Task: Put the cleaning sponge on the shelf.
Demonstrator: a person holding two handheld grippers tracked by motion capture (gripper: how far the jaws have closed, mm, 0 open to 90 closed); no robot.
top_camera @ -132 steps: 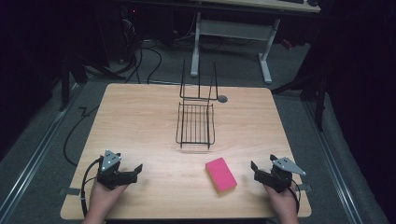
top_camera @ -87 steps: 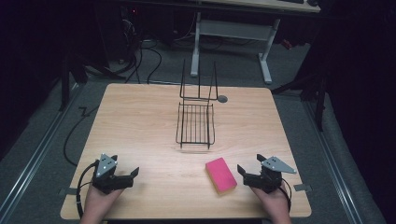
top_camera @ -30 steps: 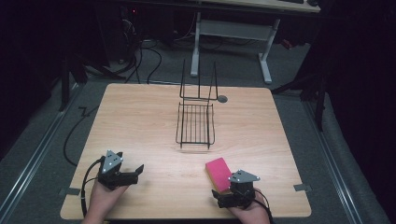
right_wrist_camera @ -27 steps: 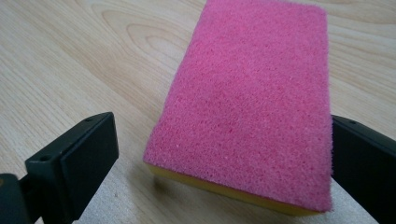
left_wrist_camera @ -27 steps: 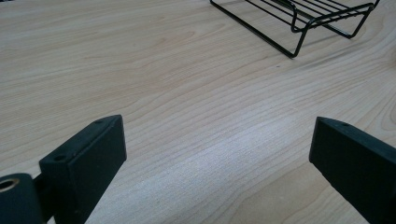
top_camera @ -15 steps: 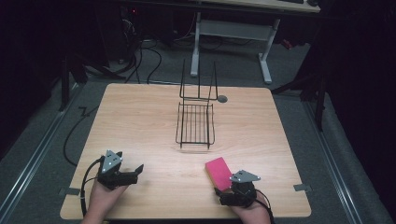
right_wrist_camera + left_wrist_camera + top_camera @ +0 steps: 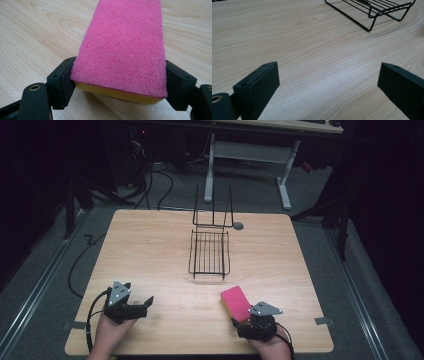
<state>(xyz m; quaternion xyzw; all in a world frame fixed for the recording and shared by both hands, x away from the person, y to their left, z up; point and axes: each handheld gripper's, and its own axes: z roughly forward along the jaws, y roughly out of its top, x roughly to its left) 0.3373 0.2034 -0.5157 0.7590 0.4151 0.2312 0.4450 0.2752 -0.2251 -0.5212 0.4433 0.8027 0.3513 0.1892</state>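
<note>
Two grippers up | right gripper (image 7: 239, 322) jaws just closed in, now clamped on near end of pink sponge (image 7: 235, 302) at table's (image 7: 150, 250) front right | left gripper (image 7: 145, 304) jaws wide, nothing between | wire rack (image 7: 209, 252) mid-table

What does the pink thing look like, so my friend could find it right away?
Start at the light wooden table and find the black wire rack in its middle. Come toward the near edge on the right, where the right gripper has just been closing onto the sponge, its jaws pressing both sides. It is a flat rectangular block, pink on top and yellow underneath, the one brightly coloured thing there.
</note>
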